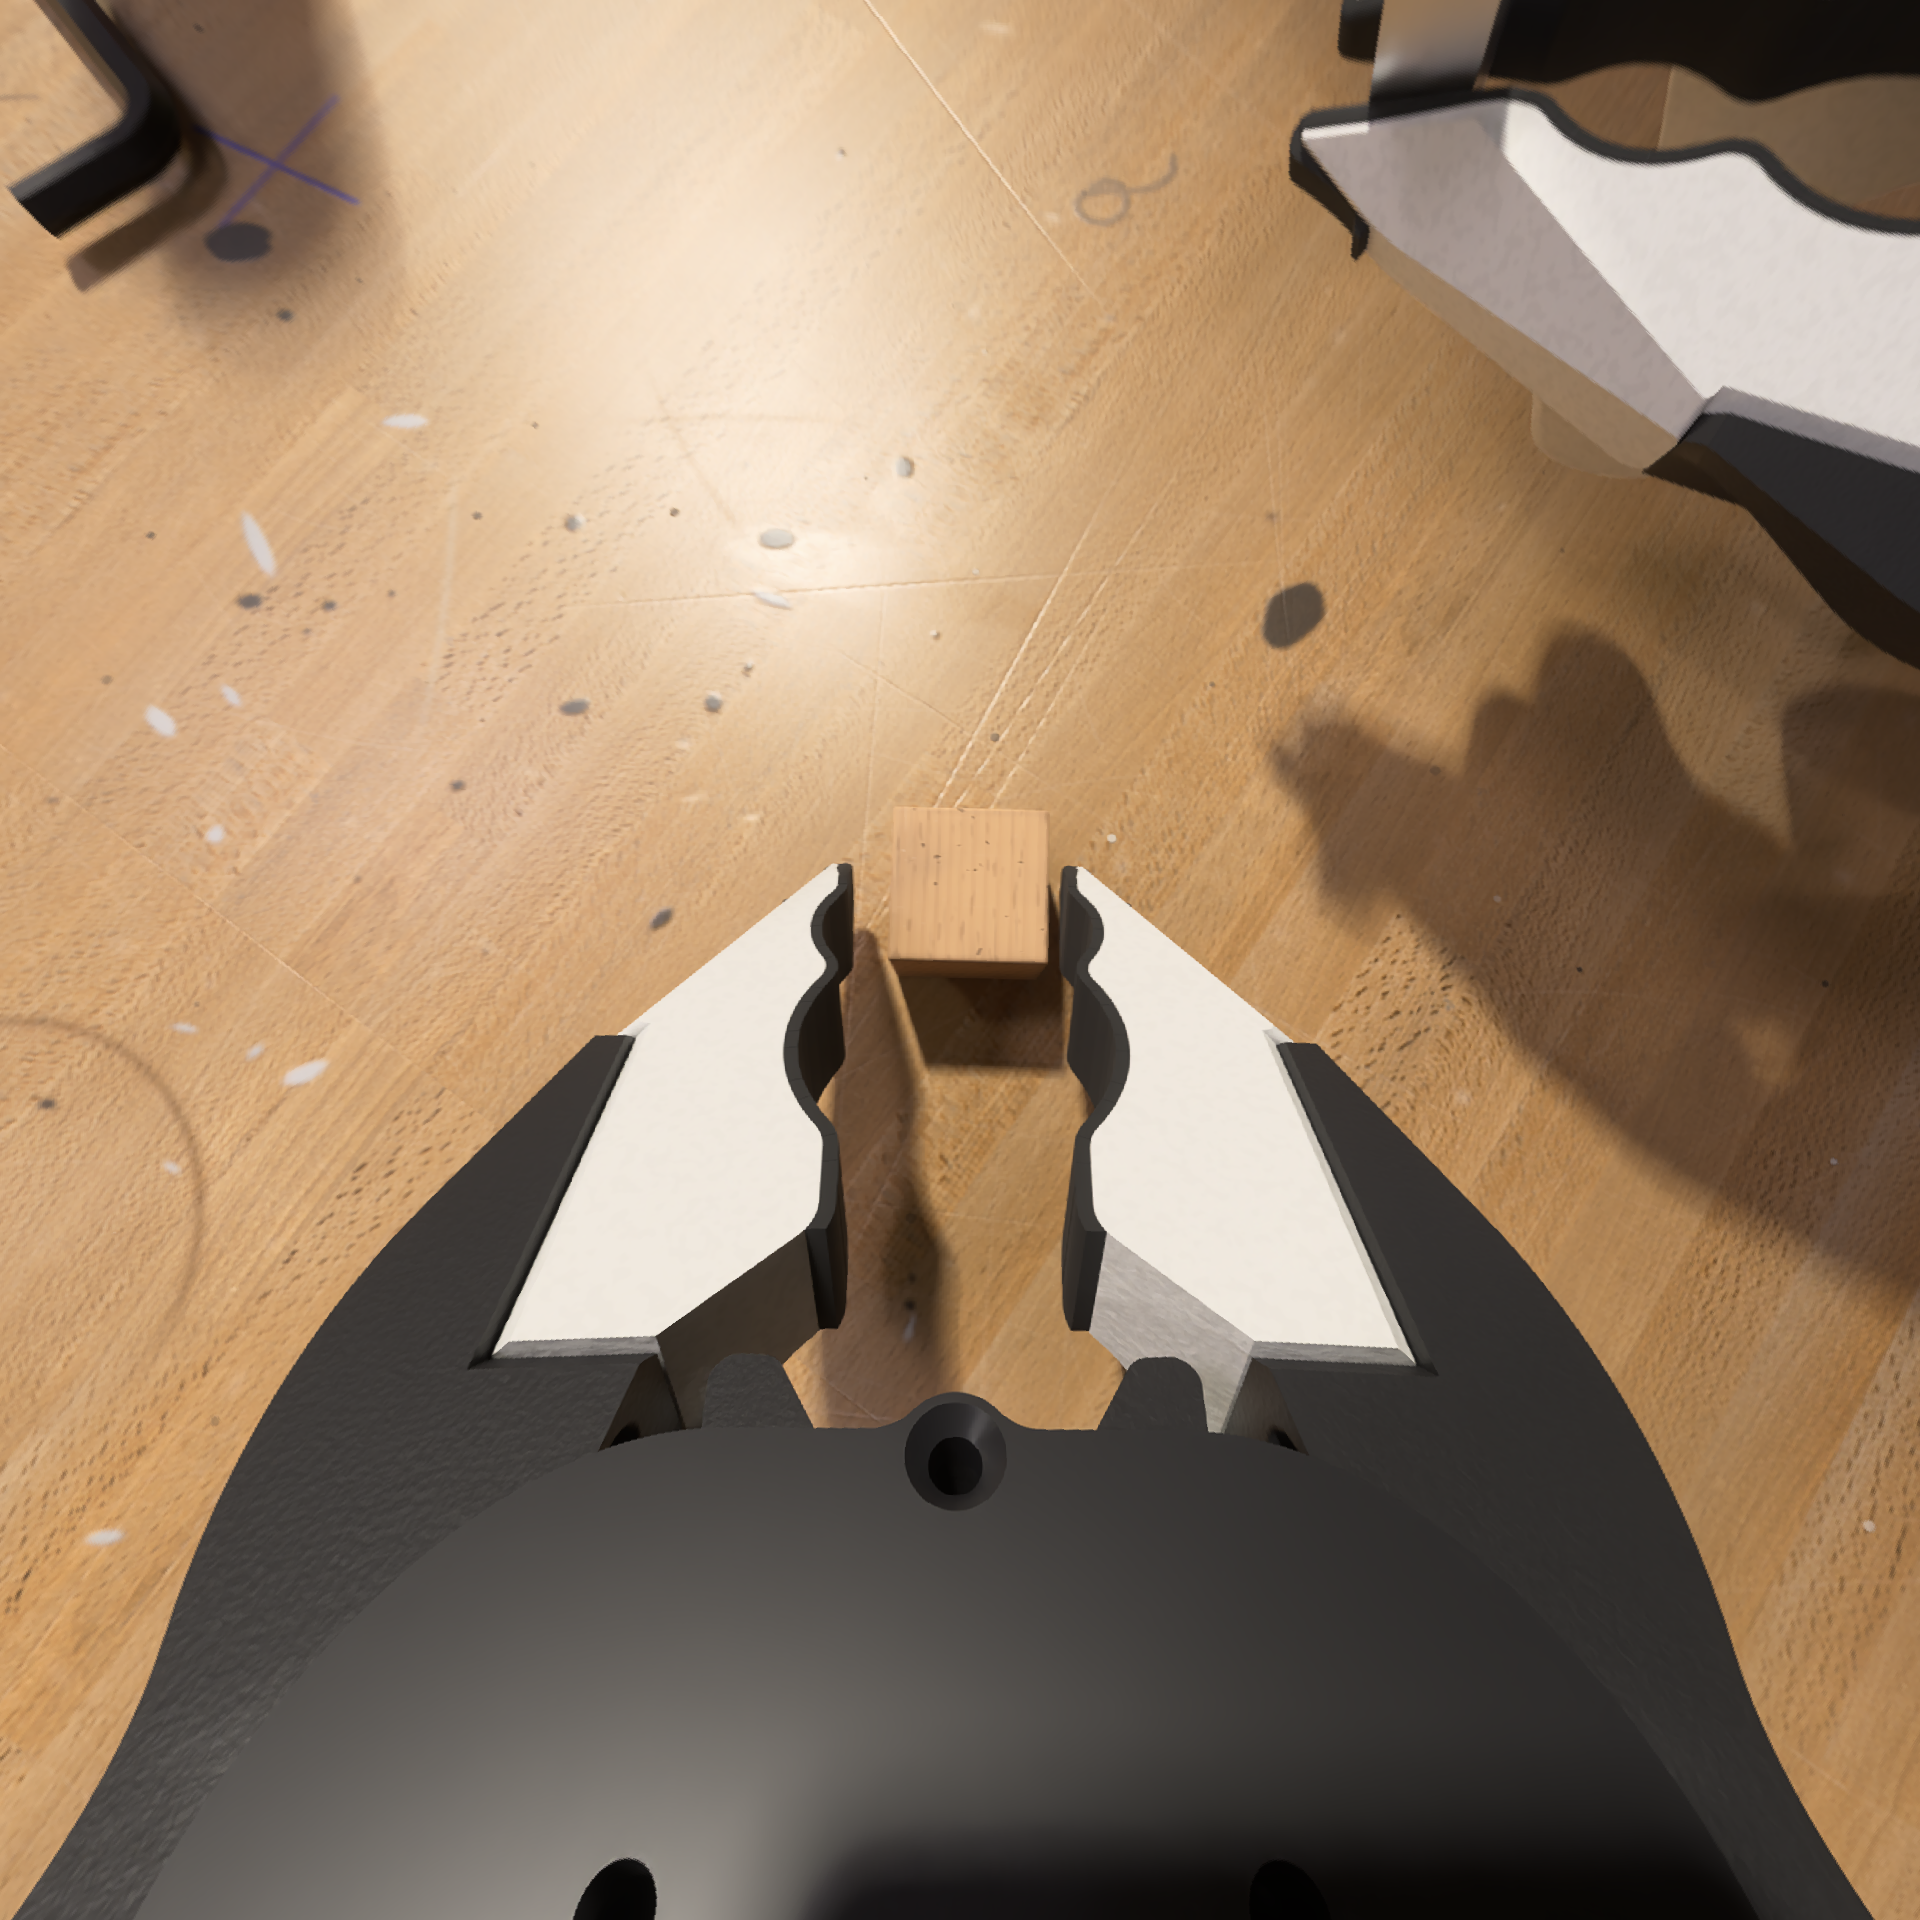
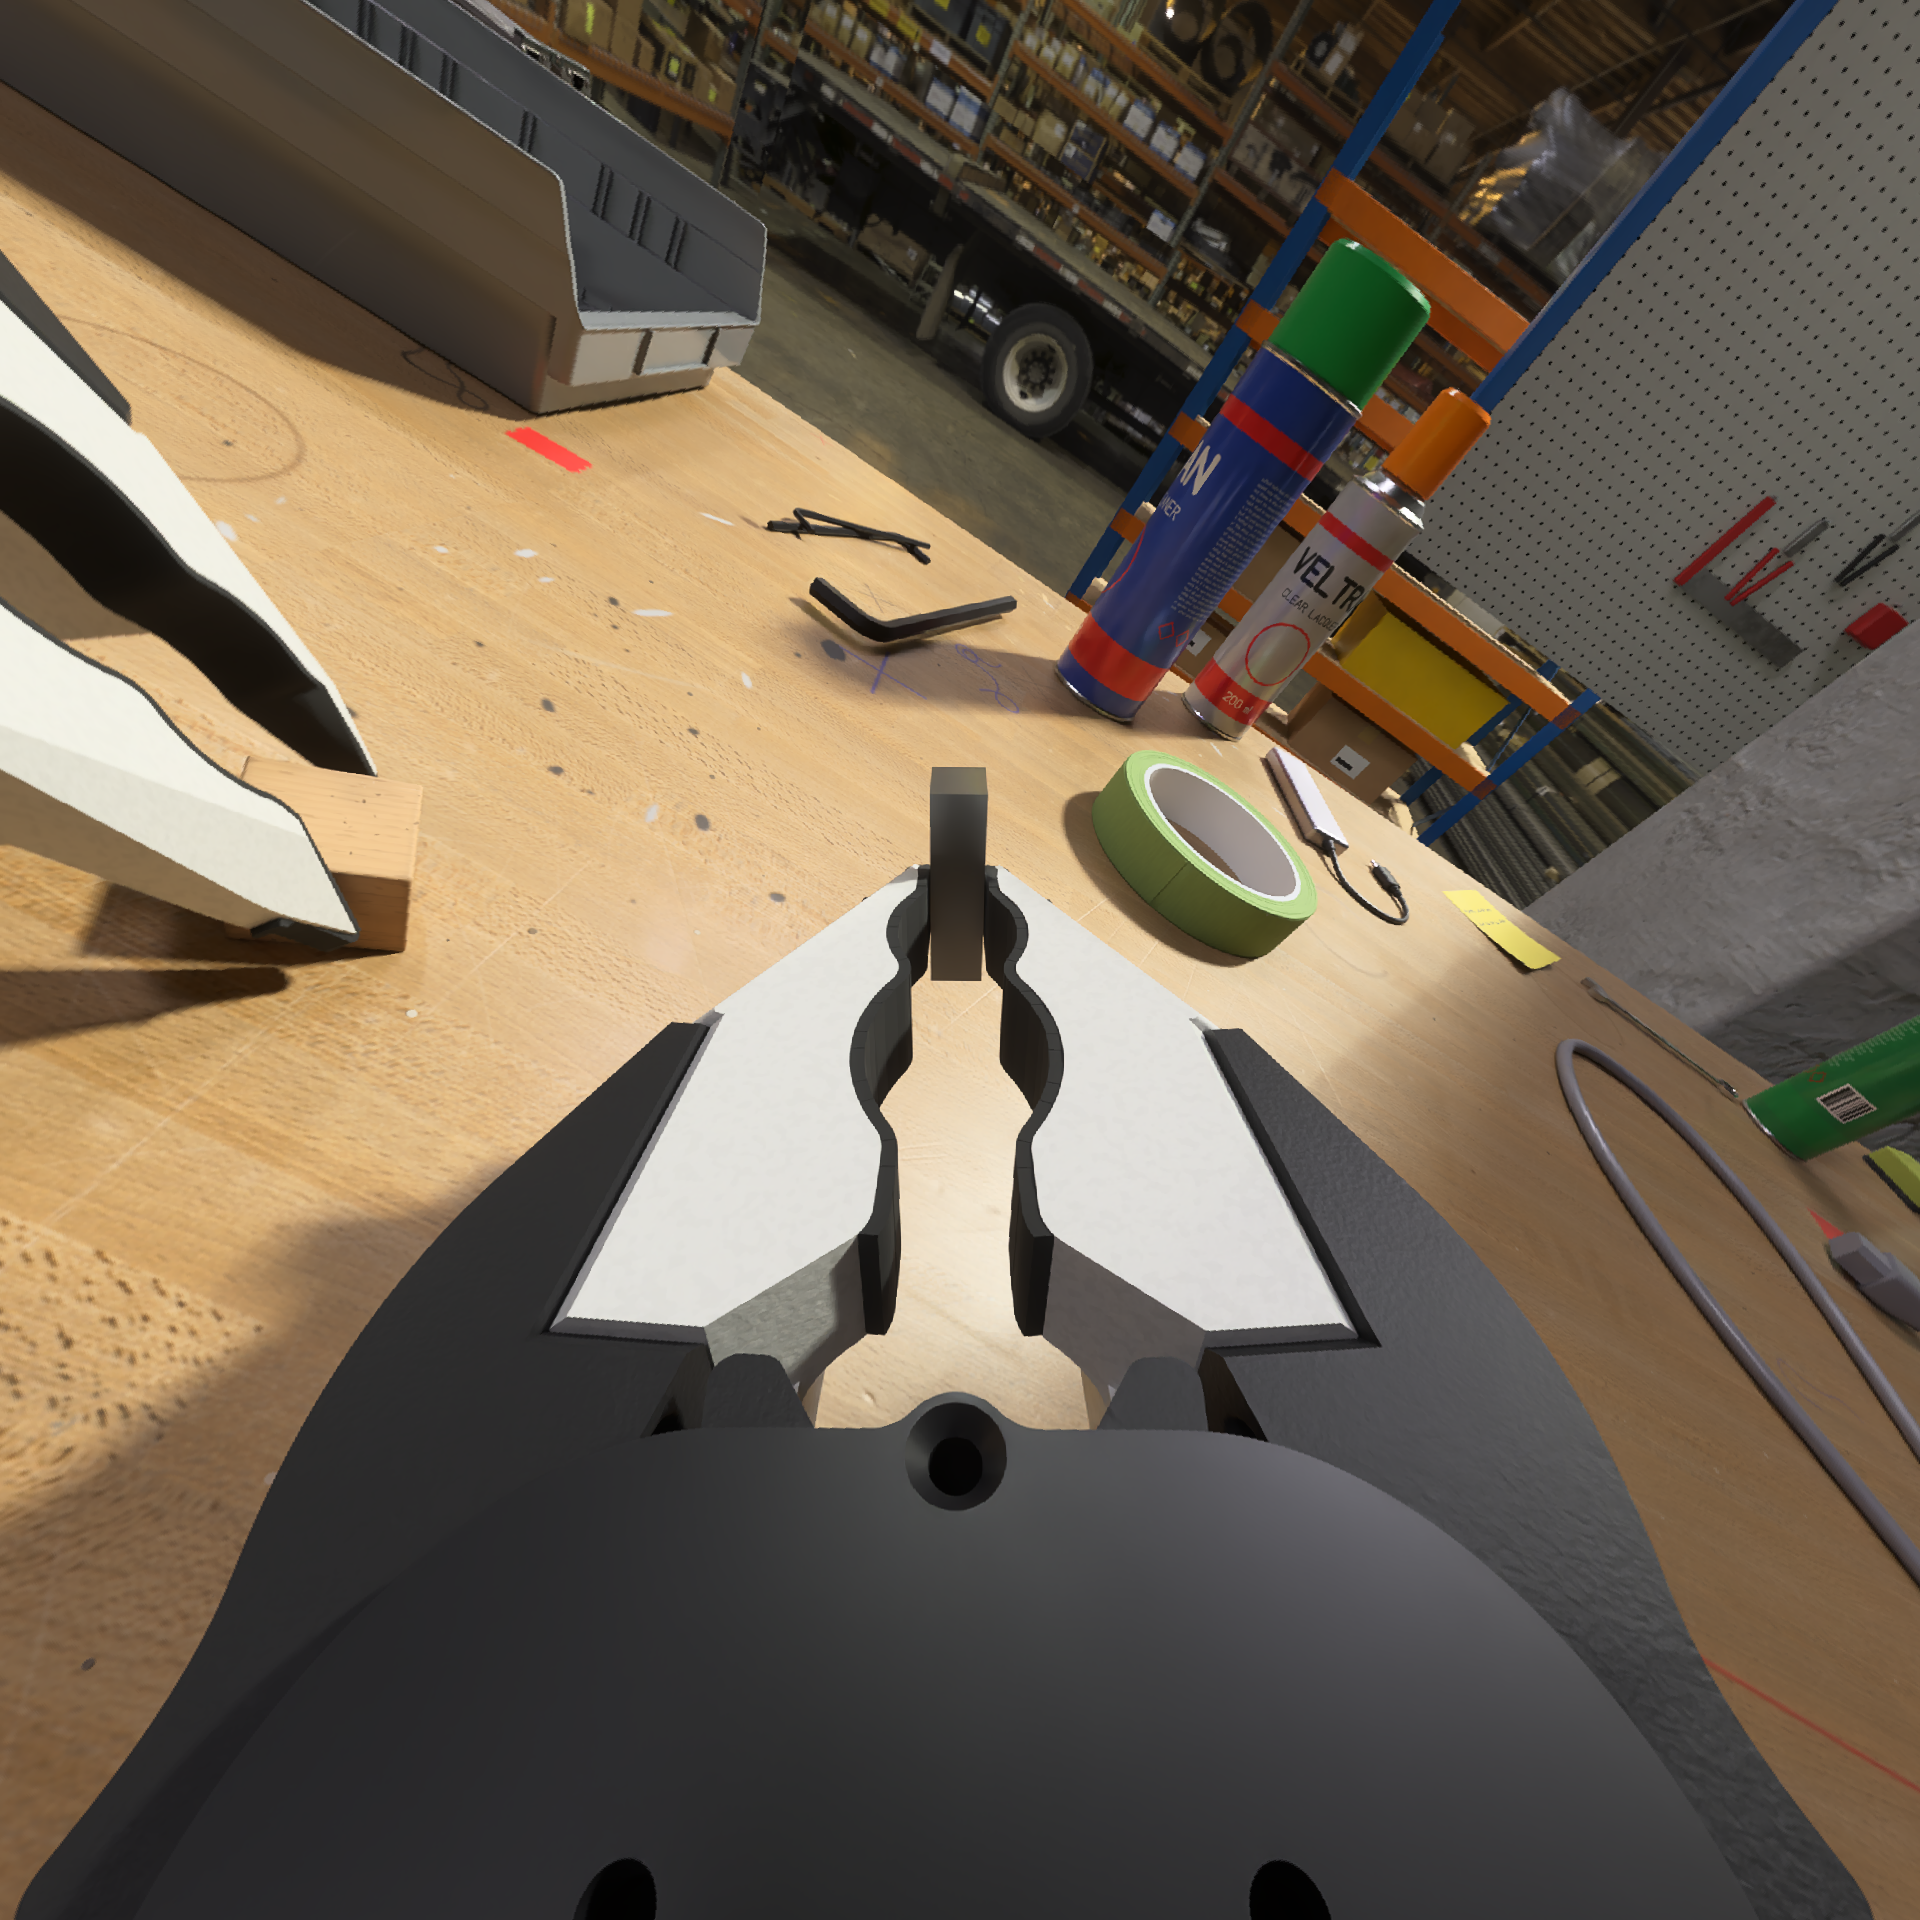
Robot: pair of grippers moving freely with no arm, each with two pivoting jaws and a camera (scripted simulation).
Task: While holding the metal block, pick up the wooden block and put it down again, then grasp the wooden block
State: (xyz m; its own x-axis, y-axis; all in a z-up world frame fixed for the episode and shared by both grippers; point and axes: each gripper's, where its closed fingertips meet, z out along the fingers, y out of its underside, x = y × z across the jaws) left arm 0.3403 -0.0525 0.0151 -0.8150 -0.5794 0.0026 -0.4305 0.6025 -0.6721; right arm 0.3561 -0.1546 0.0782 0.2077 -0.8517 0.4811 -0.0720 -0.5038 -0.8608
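Note:
The wooden block [image 1: 968, 883], a small light cube, rests on the wooden table [image 1: 582, 644]. My left gripper [image 1: 957, 873] is open, with one fingertip on each side of the block and a narrow gap at both. The right wrist view shows the block [image 2: 369, 831] at far left between the left gripper's white fingers [image 2: 156, 800]. My right gripper [image 2: 956, 878] is shut on the metal block [image 2: 957, 821], a thin dark slab that stands upright past its fingertips, above the table. One finger [image 1: 1621, 260] of the right gripper shows at top right in the left wrist view.
A black Allen key [image 2: 904, 618] lies beyond, also at top left in the left wrist view [image 1: 94, 156]. A grey bin [image 2: 468, 208] stands at the back left. Two spray cans [image 2: 1236, 499], a green tape roll [image 2: 1195, 862] and a grey cable [image 2: 1683, 1247] lie to the right.

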